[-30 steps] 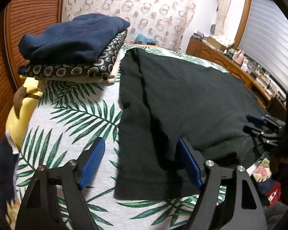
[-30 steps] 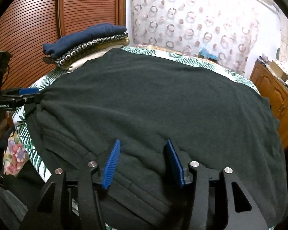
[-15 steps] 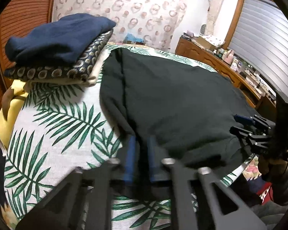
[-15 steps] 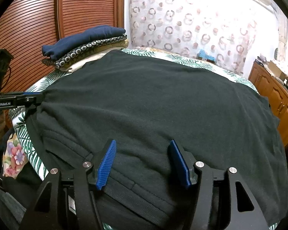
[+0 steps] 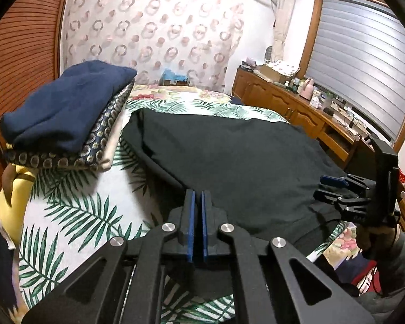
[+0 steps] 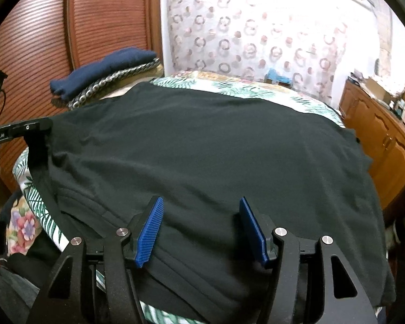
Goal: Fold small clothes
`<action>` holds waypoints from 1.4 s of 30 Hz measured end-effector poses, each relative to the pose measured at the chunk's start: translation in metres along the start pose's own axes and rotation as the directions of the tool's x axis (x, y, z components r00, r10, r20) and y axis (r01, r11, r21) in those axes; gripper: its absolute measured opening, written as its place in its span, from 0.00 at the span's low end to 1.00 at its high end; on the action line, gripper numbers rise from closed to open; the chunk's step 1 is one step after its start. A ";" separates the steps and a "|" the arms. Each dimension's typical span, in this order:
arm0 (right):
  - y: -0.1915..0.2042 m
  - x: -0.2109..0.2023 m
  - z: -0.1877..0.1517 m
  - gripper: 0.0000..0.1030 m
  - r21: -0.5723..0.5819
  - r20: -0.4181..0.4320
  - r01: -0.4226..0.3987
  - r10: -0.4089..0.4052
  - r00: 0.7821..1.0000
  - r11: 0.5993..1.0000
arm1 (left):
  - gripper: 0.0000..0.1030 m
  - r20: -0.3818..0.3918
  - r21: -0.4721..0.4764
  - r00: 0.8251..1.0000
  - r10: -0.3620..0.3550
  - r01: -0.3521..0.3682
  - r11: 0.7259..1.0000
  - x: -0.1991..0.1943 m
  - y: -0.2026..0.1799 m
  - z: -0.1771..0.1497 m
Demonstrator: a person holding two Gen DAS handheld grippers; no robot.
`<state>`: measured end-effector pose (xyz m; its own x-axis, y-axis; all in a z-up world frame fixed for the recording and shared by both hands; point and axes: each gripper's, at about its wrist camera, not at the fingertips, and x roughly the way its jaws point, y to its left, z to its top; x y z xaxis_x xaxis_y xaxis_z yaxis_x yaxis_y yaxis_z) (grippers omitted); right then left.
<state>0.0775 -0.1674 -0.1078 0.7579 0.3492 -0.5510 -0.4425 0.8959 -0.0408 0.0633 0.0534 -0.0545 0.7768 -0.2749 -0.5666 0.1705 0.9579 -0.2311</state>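
Observation:
A dark green garment (image 5: 229,156) lies spread on the palm-leaf bedspread (image 5: 75,208); it fills the right wrist view (image 6: 202,148). My left gripper (image 5: 198,197) is shut on the garment's near left edge and holds it raised a little. In the right wrist view the left gripper (image 6: 37,129) shows at the far left, at the cloth's corner. My right gripper (image 6: 201,205) is open, its blue pads astride the garment's near hem. It also shows in the left wrist view (image 5: 334,189) at the right, by the garment's edge.
A stack of folded clothes, navy on top (image 5: 64,110), sits at the bed's far left, also in the right wrist view (image 6: 105,70). A yellow item (image 5: 10,202) lies left. A wooden cabinet (image 5: 297,108) with clutter runs along the right wall.
My left gripper went from open to shut on the garment's left edge and lifted it. The right gripper stayed open over the near hem.

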 end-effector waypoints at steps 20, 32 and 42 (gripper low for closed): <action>-0.038 -0.052 -0.038 0.59 0.162 0.051 0.104 -0.114 0.992 0.981 | 0.04 -0.028 0.254 0.947 -0.319 0.315 0.914 0.061 -0.163 0.092; -0.037 -0.079 -0.059 0.59 0.258 0.064 0.160 -0.182 0.981 0.953 | 0.00 -0.091 0.340 0.894 -0.439 0.442 0.830 0.074 -0.255 0.117; -0.021 -0.084 -0.063 0.59 0.278 0.065 0.162 -0.187 0.980 0.947 | 0.01 -0.121 0.359 0.935 -0.333 0.354 0.864 0.098 -0.256 0.103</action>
<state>-0.0069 -0.2324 -0.1130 0.8568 0.1927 -0.4783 -0.1630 0.9812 0.1034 0.1588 -0.2101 0.0306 0.5965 -0.5859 -0.5486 0.6396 0.7599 -0.1160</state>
